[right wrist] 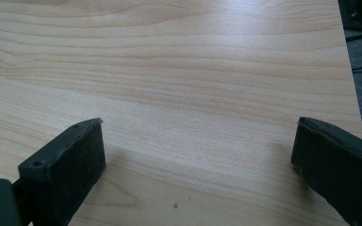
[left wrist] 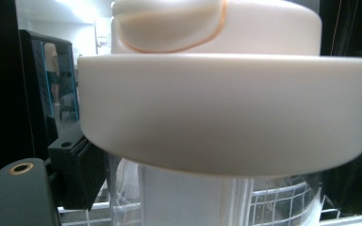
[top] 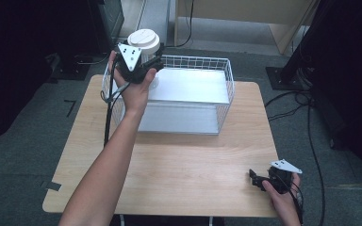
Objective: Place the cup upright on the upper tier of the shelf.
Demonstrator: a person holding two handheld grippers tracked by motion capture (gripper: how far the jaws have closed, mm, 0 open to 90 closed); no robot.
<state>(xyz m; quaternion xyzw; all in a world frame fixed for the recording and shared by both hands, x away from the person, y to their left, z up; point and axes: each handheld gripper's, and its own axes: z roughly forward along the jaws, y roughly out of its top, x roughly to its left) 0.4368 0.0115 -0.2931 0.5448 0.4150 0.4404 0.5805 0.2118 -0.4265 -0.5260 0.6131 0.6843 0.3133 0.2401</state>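
1. The wooden tabletop point(top: 179, 174) is sitting mostly bare, with a white wire basket point(top: 226, 89) standing at its far side, and there's a flat white tray or liner lying inside the basket.
2. The thing being handled is a clear container with a chunky cream-white lid point(top: 143, 39). It's hanging right over the basket's far-left corner, up at about rim height. In the left gripper view the lid point(left wrist: 226, 103) is looking like a thick smooth disc with a raised flip cap on top, outlined by a thin orange seam. Below it the body is see-through, with basket wire showing behind it.
3. The left gripper point(top: 152, 63) is reaching over that corner with its fingers point(left wrist: 82, 172) sitting either side of the clear body, just under the lid. Whether the pads are actually pressing on it, I can't tell: the right-hand finger is mostly lost in shadow, and the container's bottom is cut off.
4. The right gripper point(top: 254, 178) is resting low at the near-right edge of the tabletop, fingers point(right wrist: 66, 165) spread wide apart with only wood grain between them.
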